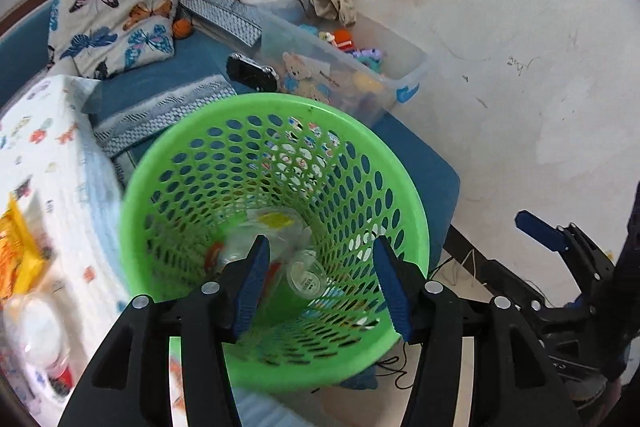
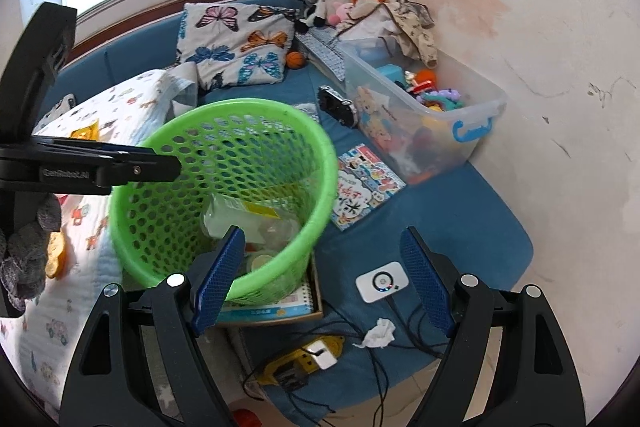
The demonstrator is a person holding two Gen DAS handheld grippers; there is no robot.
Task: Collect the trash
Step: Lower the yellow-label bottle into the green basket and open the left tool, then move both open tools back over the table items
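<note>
Both grippers hang over the green basket (image 1: 276, 239), which sits tilted on the blue mattress (image 2: 460, 227), partly propped on a notebook (image 2: 276, 307). Left gripper (image 1: 320, 287) is spread wide w/ nothing between its pads, aimed into the basket mouth. Right gripper (image 2: 324, 279) is likewise released & empty, w/ the basket rim at its 10 o'clock.

Trash already in the basket: clear plastic wrap w/ a yellow label (image 1: 276, 223) & a small round lid (image 1: 306, 277) near the bottom. Still out: a crumpled tissue (image 2: 380, 333) at 5 o'clock from the basket in the right view, lying among black cables (image 2: 416, 343) beside a white charger puck (image 2: 382, 283). An orange snack bag (image 1: 16, 251) sits on the quilt (image 1: 60, 155) at 9 o'clock in the left view.

Risks, as I judge: basket looks unsteady on that notebook, so a bump from either gripper could tip it & spill. Going for the tissue, a pad could snag a cable & drag the puck or the yellow power strip (image 2: 300, 359). Tissue is soft & flat-ish, so a shallow pinch may miss it
</note>
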